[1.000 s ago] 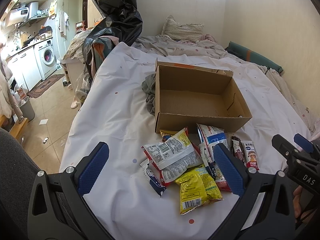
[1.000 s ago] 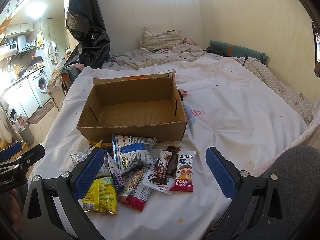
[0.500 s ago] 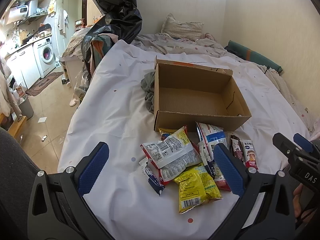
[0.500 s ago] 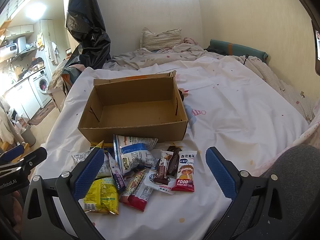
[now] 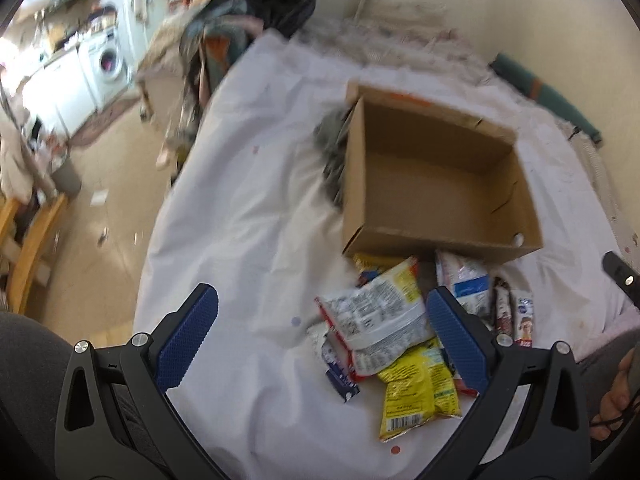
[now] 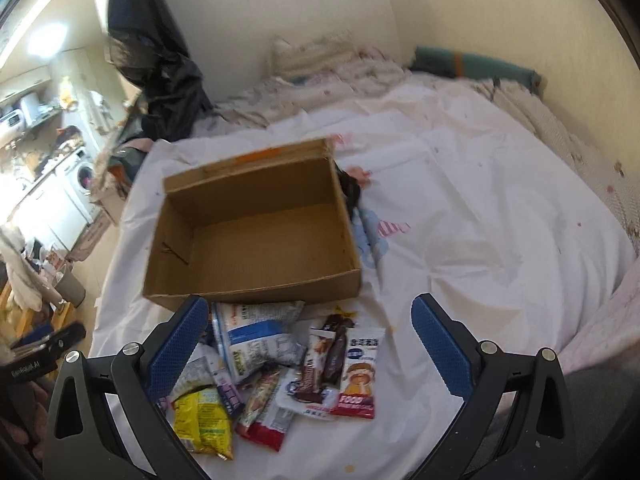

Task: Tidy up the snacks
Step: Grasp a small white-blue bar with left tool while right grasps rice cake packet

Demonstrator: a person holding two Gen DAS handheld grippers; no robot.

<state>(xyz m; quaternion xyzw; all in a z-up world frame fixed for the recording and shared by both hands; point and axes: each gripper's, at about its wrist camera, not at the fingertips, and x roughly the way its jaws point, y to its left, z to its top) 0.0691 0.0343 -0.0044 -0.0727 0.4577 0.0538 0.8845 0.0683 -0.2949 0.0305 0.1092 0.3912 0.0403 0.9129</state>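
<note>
An empty open cardboard box [image 5: 436, 200] [image 6: 256, 240] sits on a white bedsheet. A pile of snack packets lies in front of it: a white and yellow bag [image 5: 376, 316], a yellow bag [image 5: 420, 388] [image 6: 202, 420], a white and blue bag [image 6: 256, 340], a red "FOOD" rice cake packet [image 6: 358, 376] and brown bars [image 6: 332, 352]. My left gripper [image 5: 320, 336] is open and empty above the sheet, left of the pile. My right gripper [image 6: 310, 344] is open and empty over the pile.
The bed [image 6: 500, 220] runs to a wall with a pillow [image 6: 308, 52] and a green roll [image 6: 472, 64]. A black bag [image 6: 156, 52] hangs at the bed's left. A grey cloth [image 5: 332, 160] lies beside the box. A washing machine [image 5: 108, 64] stands on the left.
Both grippers have moved forward and down toward the snacks and box, which look larger and closer. Both stay open and empty.
</note>
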